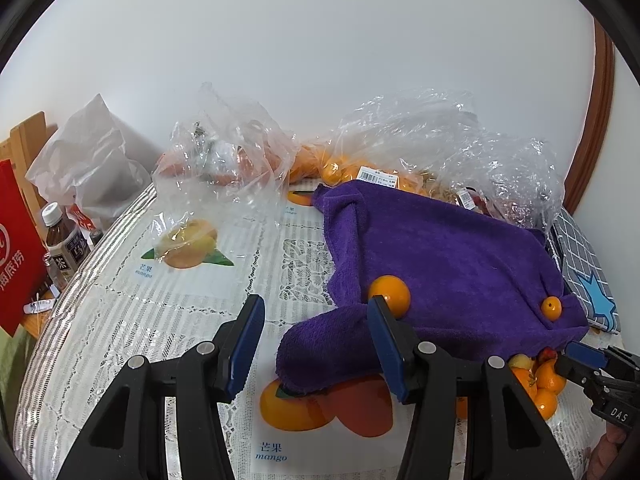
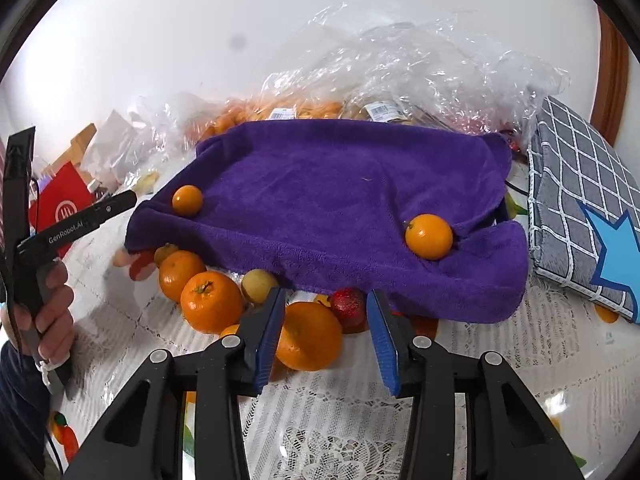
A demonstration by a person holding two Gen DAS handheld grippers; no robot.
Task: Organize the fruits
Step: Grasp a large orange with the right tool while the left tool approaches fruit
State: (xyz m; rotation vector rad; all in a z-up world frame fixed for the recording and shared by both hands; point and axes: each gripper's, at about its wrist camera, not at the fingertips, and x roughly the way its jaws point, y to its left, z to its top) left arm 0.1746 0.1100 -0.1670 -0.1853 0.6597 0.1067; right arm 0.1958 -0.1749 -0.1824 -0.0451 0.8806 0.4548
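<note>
A purple towel lies spread on the lace tablecloth. Two small oranges rest on it, and both show in the left wrist view too. At the towel's near edge sits a pile of fruit: oranges, a pale round fruit and a red fruit. My right gripper is open around a large orange; the right pad stands clear of it. My left gripper is open over the towel's corner with nothing held.
Clear plastic bags holding more oranges line the back by the wall. A grey checked cushion with a blue star lies to the right. A bottle and a red bag stand off the table's left edge. A hand holds the left gripper.
</note>
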